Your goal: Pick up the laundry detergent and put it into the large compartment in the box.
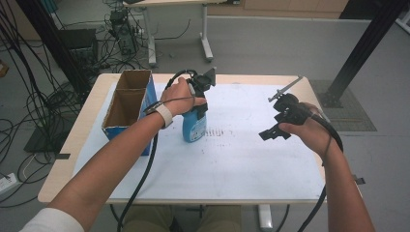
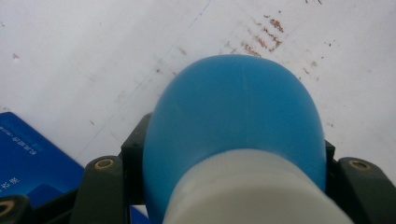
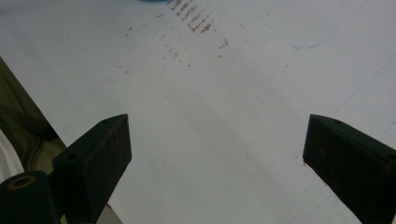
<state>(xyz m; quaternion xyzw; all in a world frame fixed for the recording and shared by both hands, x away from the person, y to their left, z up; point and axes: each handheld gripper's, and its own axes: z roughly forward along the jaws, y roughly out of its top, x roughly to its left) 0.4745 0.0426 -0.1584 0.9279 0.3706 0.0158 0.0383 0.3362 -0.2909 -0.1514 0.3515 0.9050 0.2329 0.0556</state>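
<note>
Both grippers appear in the high view: left gripper (image 1: 199, 104) clamps the upright blue bottle (image 1: 194, 126) beside the cardboard box (image 1: 126, 107). Right gripper (image 3: 217, 154) view shows jaws spread, empty, over the white sheet (image 3: 224, 93).

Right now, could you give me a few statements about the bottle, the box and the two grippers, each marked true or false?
1. The left gripper is shut on the blue bottle. True.
2. The bottle lies on its side. False: it stands upright on the white sheet.
3. The right gripper is open with nothing between its jaws. True.
4. The bottle is inside the box. False: it stands on the sheet beside the box.
5. The box is open at the top. True.
6. The right gripper holds a cap. False: it holds nothing.
</note>
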